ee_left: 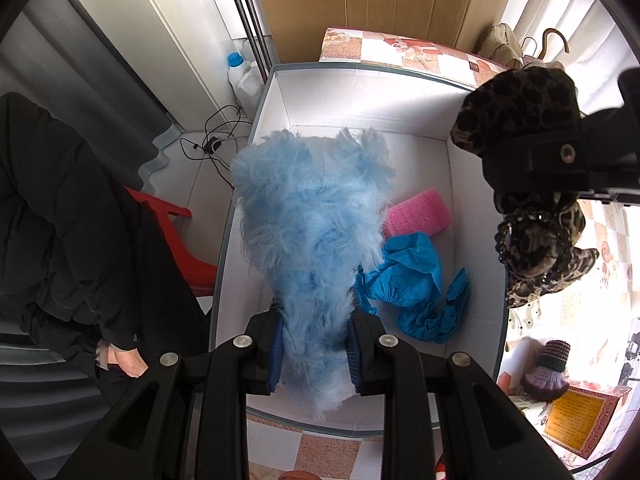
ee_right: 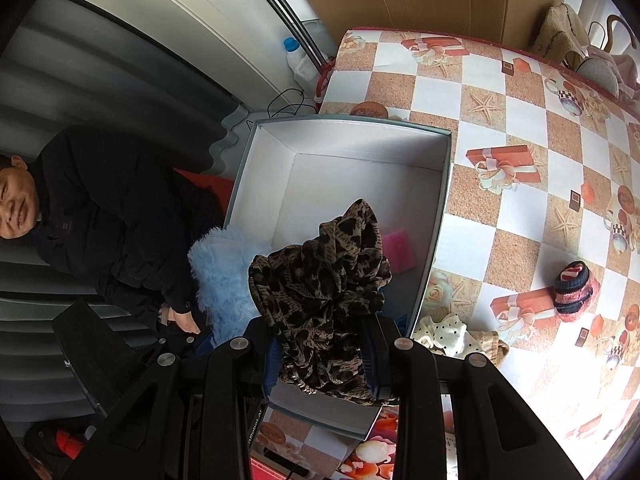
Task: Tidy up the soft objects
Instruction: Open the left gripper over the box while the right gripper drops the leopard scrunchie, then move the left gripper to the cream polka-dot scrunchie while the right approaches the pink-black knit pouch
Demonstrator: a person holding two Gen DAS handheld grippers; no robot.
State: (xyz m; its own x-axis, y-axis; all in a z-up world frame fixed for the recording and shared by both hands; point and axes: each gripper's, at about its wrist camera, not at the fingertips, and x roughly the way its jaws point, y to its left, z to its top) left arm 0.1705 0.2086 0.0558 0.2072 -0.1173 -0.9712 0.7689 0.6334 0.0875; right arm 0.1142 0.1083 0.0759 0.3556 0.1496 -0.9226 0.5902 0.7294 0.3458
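Between the pads of your left gripper (ee_left: 314,354) hangs the blue fur (ee_left: 308,220), clamped at its near end, its long axis running straight away from you and down into the white box (ee_left: 360,92). The drop is simply below: the fur's far end already lies over the box floor, toward the left wall. Your right gripper (ee_right: 320,360) is closed on the leopard cloth (ee_right: 320,280), bunched and dangling over the box's near right part, higher than the fur as far as the left view shows. I judge the left gripper nearer to a release, since its load reaches deepest.

On the box floor to the right of the fur lie a pink sponge (ee_left: 418,210) and a crumpled blue cover (ee_left: 412,280); the leopard cloth would land on or beside them. Outside, on the table (ee_right: 520,120), a dotted cloth (ee_right: 444,334) sits just beside the box's right wall, and a knitted shoe (ee_right: 576,292) well apart.
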